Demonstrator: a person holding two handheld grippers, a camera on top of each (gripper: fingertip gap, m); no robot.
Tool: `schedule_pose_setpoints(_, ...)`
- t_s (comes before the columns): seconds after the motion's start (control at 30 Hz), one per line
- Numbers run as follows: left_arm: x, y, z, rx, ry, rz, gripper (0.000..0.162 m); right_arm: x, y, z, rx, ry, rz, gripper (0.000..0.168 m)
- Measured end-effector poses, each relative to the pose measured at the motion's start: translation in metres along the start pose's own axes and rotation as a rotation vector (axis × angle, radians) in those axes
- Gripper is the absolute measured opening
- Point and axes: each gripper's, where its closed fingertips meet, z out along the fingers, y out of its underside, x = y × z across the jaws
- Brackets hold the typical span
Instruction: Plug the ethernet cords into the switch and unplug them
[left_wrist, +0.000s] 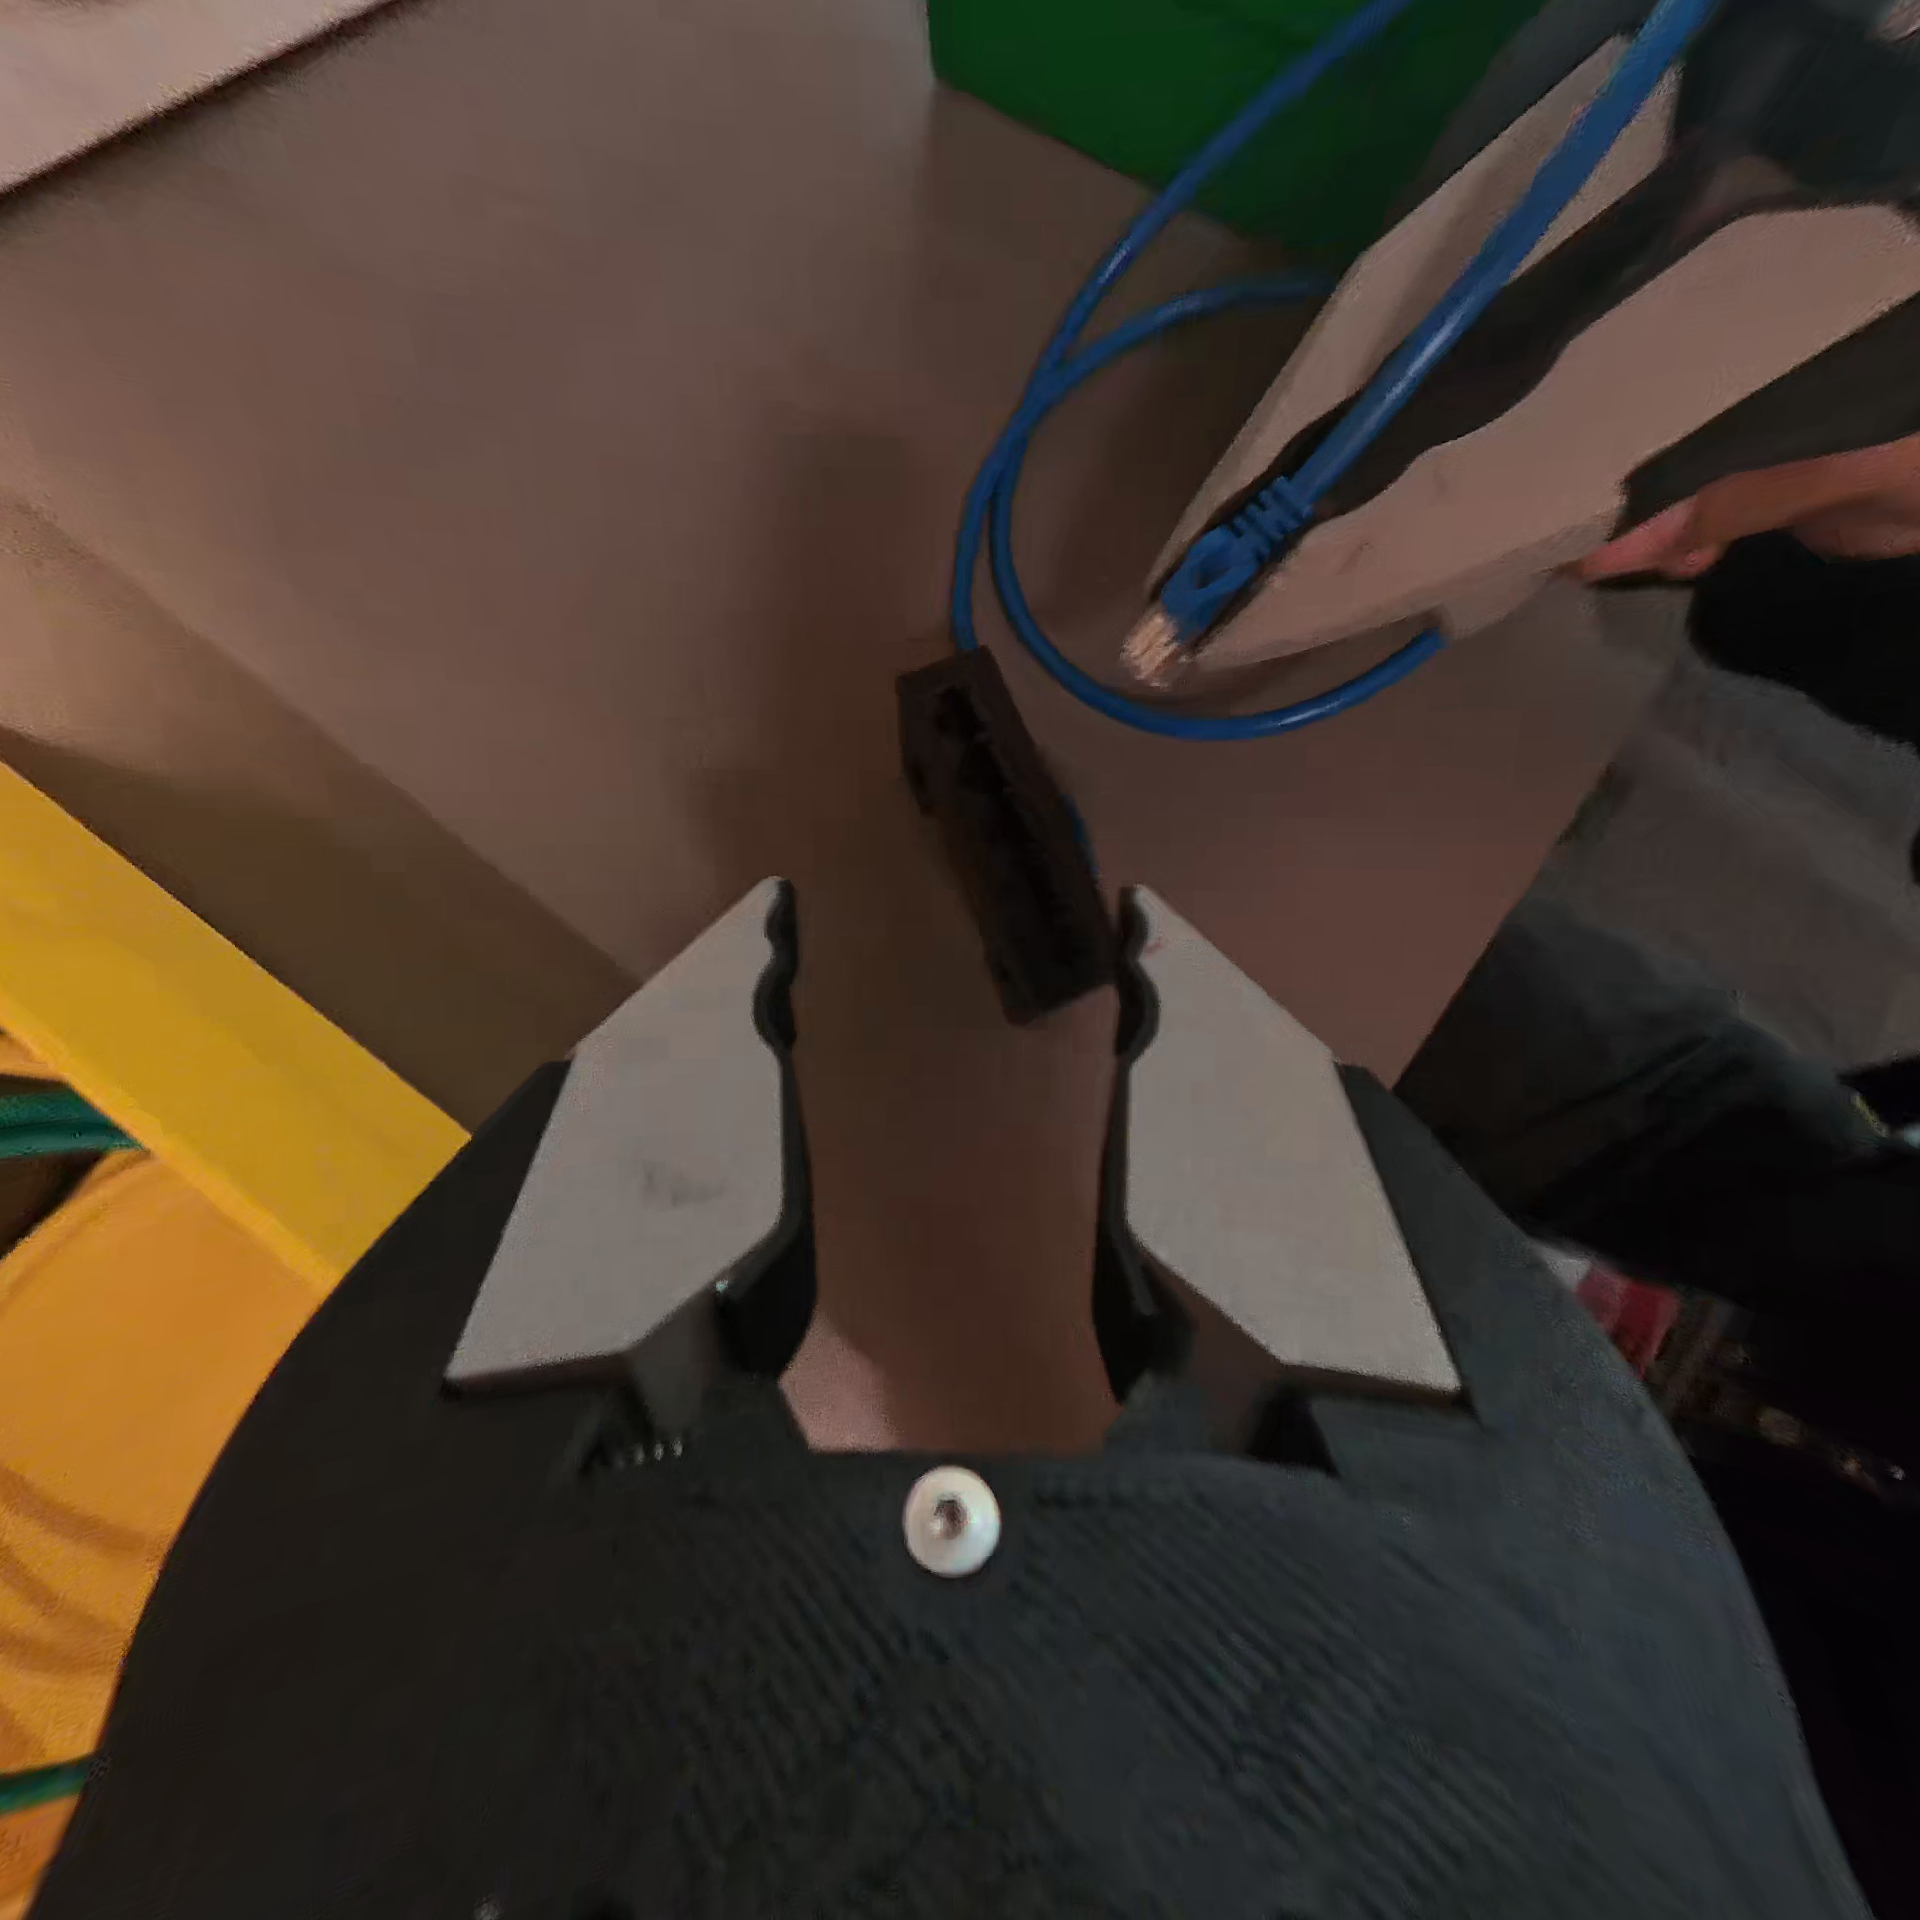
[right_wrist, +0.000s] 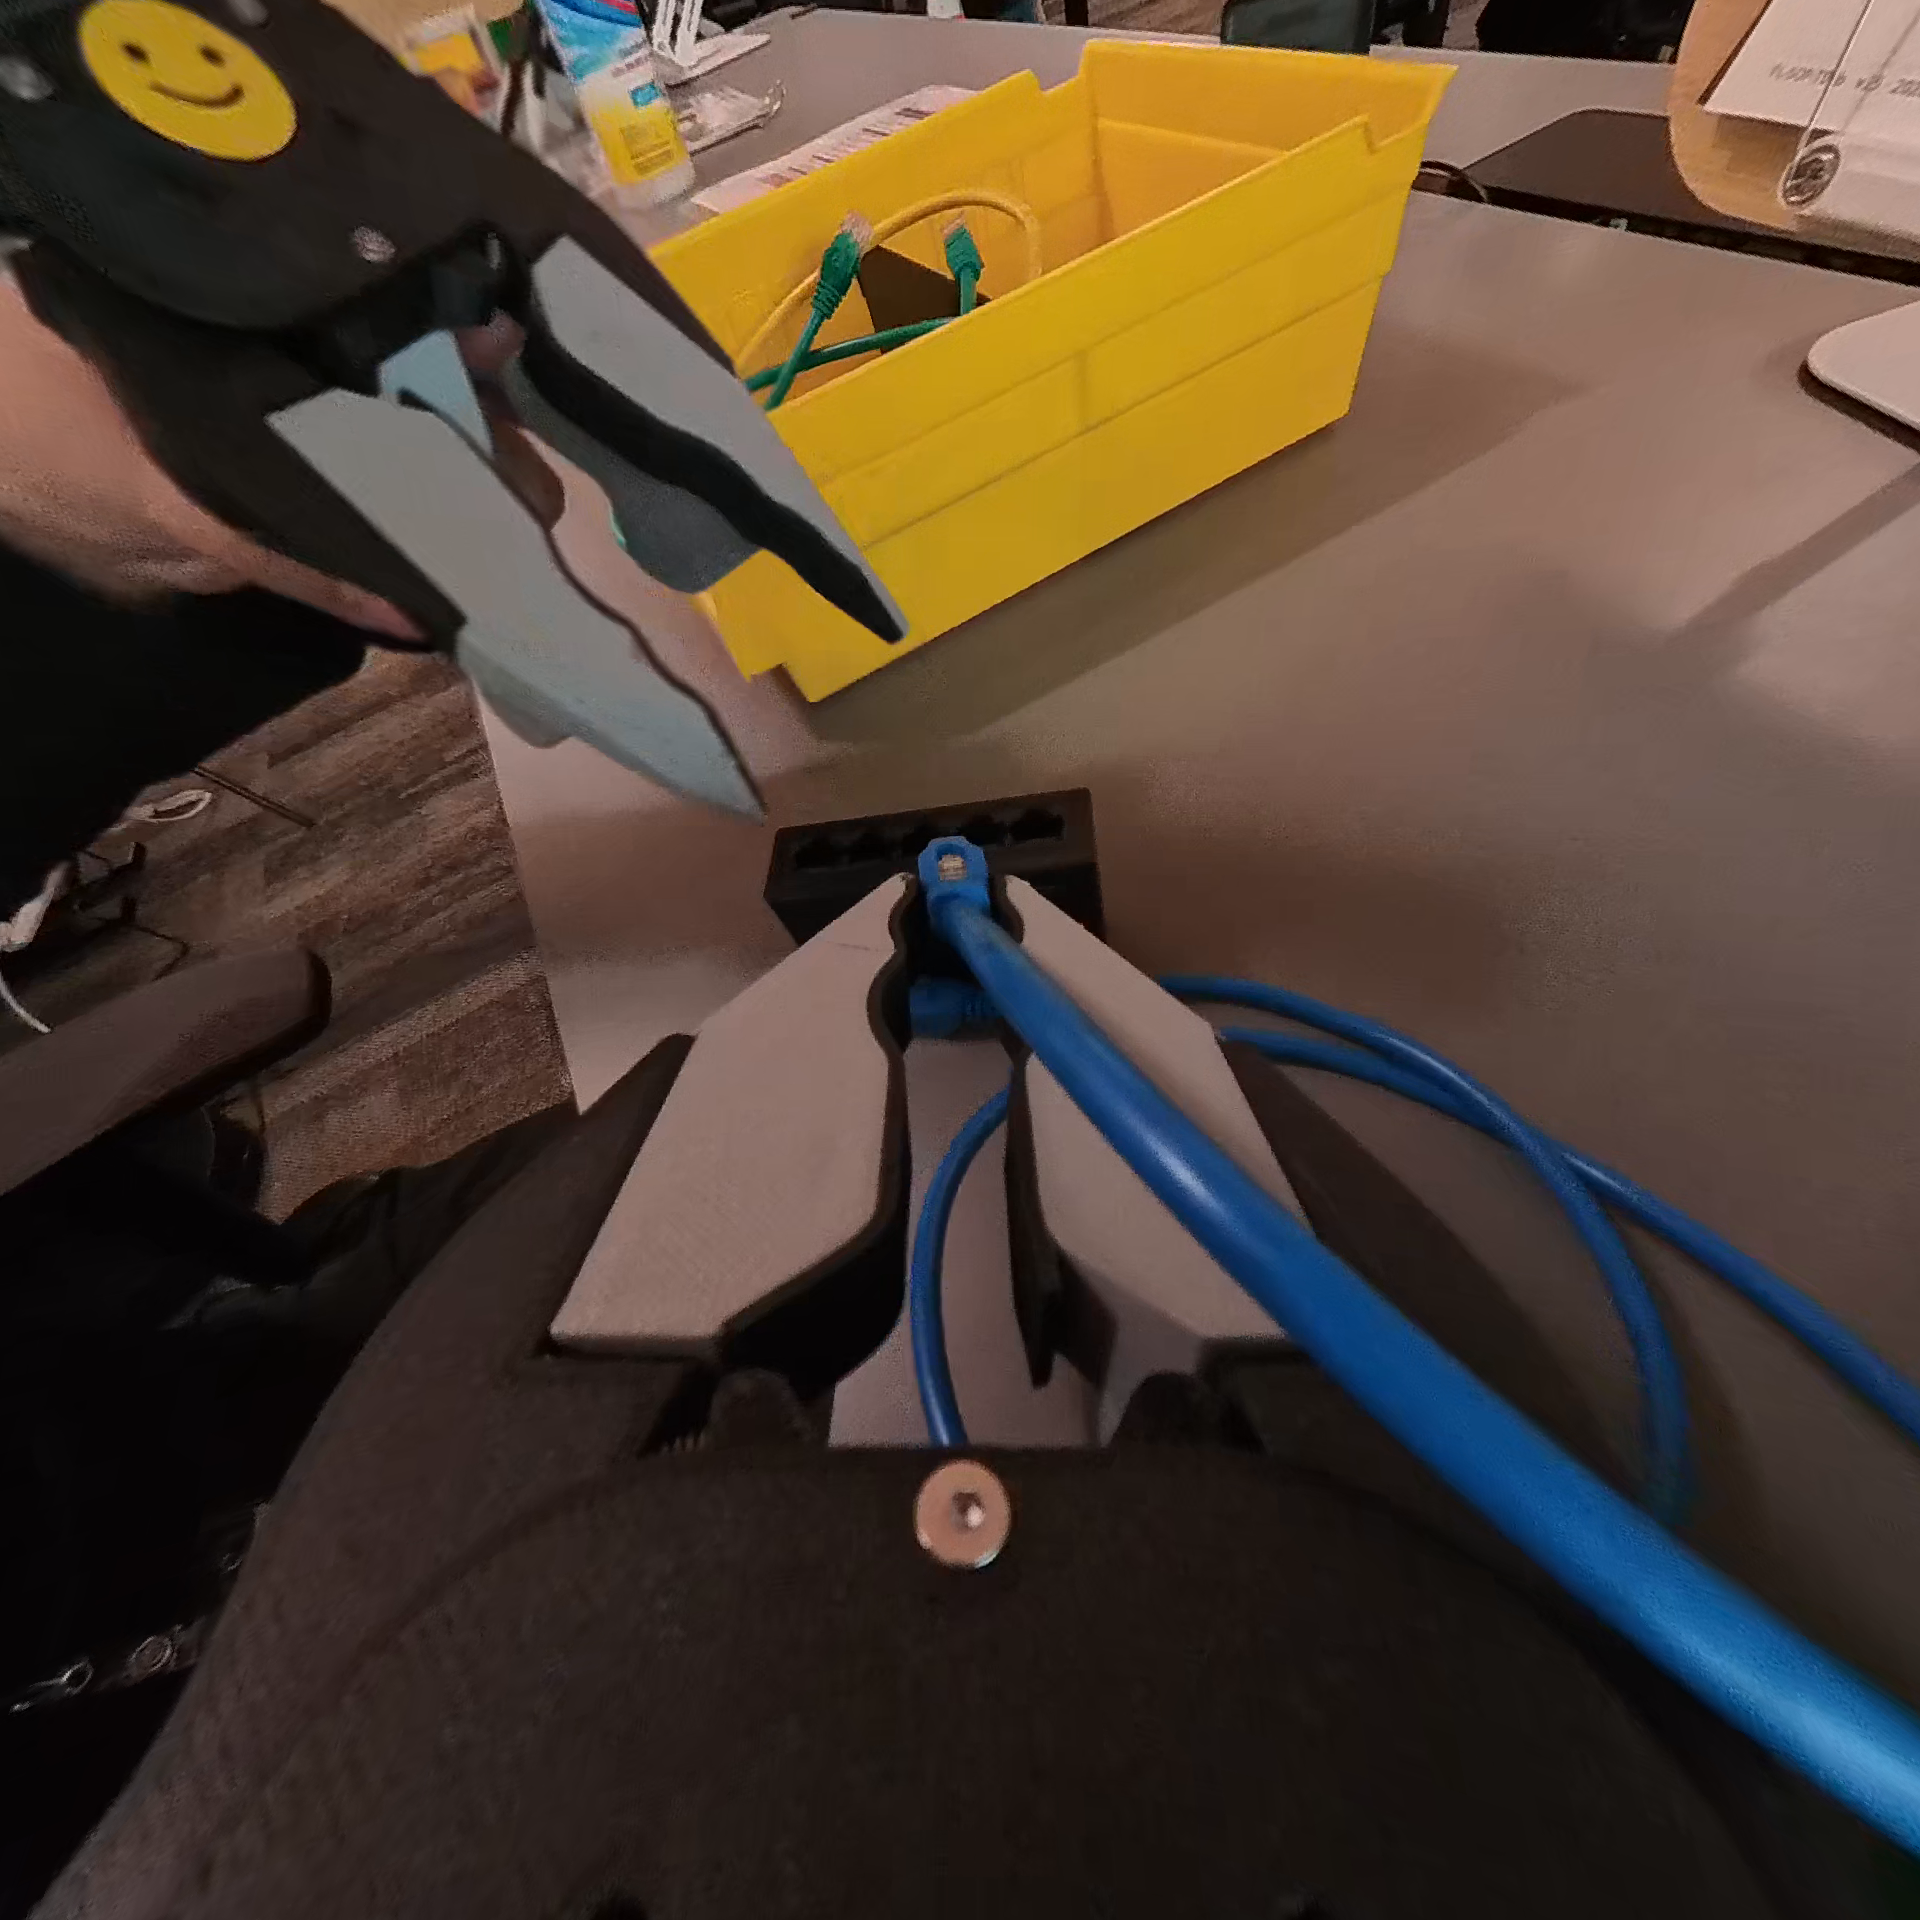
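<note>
The small black plastic network switch (right_wrist: 935, 857) lies flat on the grey table (right_wrist: 1455, 831), close to the table's near-left corner, its row of ports facing up and away from my right claw. One end of the long blue ethernet cord (right_wrist: 1299, 1278) appears to run to the switch's end nearest the right claw, though the join itself is blurred; from there the cord loops loosely over the table toward its right side. The cord's other end, a blue boot with a clear plug (left_wrist: 1195, 592), is pinched between the tips of my right claw (right_wrist: 951, 883), which is closed down on it and holds the plug just above the switch, not touching it as far as I can tell. The cord trails back over that claw's right finger.

My left claw (left_wrist: 956, 935) stands open with nothing between its grey fingers (left_wrist: 665, 1153), hovering just beside the switch on its left.

Farther back, toward the table's far side, sits a yellow plastic bin (right_wrist: 1122, 416) with green cords (right_wrist: 831, 301) and a thin yellow cord (right_wrist: 935, 213) inside.
</note>
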Motion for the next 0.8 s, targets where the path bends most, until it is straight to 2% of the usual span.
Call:
schedule_pose_setpoints(0.13,0.01,0.013,0.0,0.209,-0.189,-0.037,0.077,-0.002,-0.001,-0.005,0.04,-0.022,0.026,0.009)
schedule_pose_setpoints(0.23,0.011,0.028,0.014,0.276,-0.333,0.007,0.074,-0.005,-0.004,-0.01,0.087,-0.05,0.072,0.01)
schedule_pose_setpoints(0.3,0.013,0.038,0.033,0.241,-0.359,0.056,0.072,-0.008,-0.005,-0.012,0.102,-0.064,0.089,0.01)
schedule_pose_setpoints(0.37,0.01,0.046,0.045,0.133,-0.353,0.071,0.065,-0.012,-0.005,-0.014,0.101,-0.069,0.086,0.01)
schedule_pose_setpoints(0.43,0.005,0.038,0.048,0.124,-0.346,0.124,0.04,-0.016,-0.005,-0.016,0.099,-0.069,0.074,0.01)
schedule_pose_setpoints(0.53,-0.011,0.037,0.057,0.1,-0.354,0.166,0.025,-0.021,-0.006,-0.02,0.103,-0.072,0.062,0.01)
schedule_pose_setpoints(0.7,-0.009,0.028,0.034,0.143,-0.415,0.292,0.024,-0.021,-0.005,-0.021,0.083,-0.026,-0.012,0.01)
schedule_pose_setpoints(0.8,0.01,0.027,0.02,0.174,-0.346,0.307,0.024,-0.022,-0.007,-0.011,0.047,0.003,-0.066,0.01)
